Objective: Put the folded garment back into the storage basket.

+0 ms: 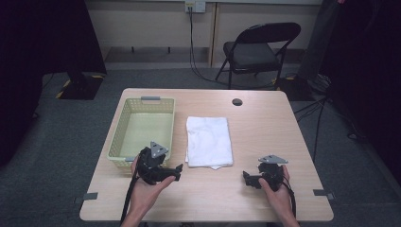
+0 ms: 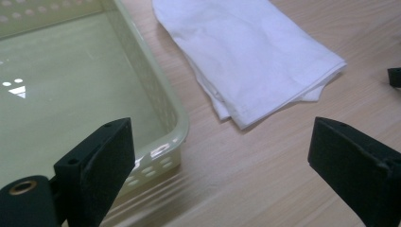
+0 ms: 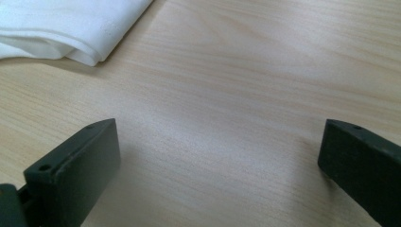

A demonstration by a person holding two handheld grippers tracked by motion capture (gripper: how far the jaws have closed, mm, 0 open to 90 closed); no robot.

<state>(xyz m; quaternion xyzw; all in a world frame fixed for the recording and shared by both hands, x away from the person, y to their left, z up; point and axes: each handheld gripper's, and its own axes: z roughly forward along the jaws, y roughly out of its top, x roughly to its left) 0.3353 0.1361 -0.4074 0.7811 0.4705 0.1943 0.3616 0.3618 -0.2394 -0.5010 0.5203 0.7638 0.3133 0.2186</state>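
Two bare forearms are coming in from the near edge, each hand gripping a black two-jaw gripper low over the surface. The left gripper [image 1: 178,169] is pointing rightward, its jaws standing wide apart and holding nothing. The right gripper [image 1: 246,178] is pointing leftward, its jaws likewise spread wide and empty.
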